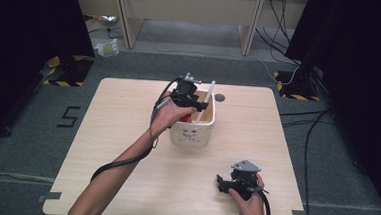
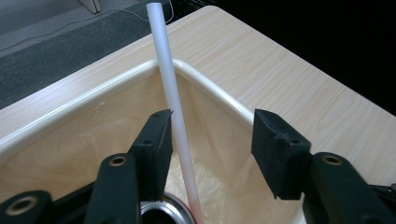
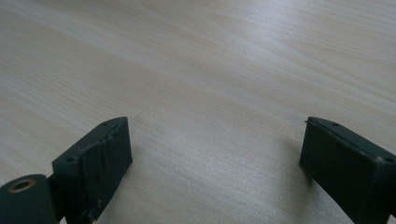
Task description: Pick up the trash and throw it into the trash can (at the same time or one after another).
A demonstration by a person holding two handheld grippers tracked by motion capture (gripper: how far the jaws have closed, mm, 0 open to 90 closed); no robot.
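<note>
A: Two grippers. What of the left gripper (image 2: 212,142)?
B: Its jaws stand parted over the cream box (image 1: 193,132) near the table's (image 1: 128,108) far edge; the white tube (image 2: 173,107) leans in the box's corner, just beside one jaw, unpressed.
A: The right gripper (image 3: 215,163)?
B: Jaws wide apart, nothing between, near the table's near right corner.

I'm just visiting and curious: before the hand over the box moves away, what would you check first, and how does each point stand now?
1. Left gripper open: ok, jaws apart.
2. White straw released: ok, only one pad beside it, no squeeze.
3. Straw settled in the cream box: ok, it leans on a corner of the rim.
4. Straw stays put alone: cannot tell.
5. Right gripper out of the way: ok, open over the bare table.
</note>
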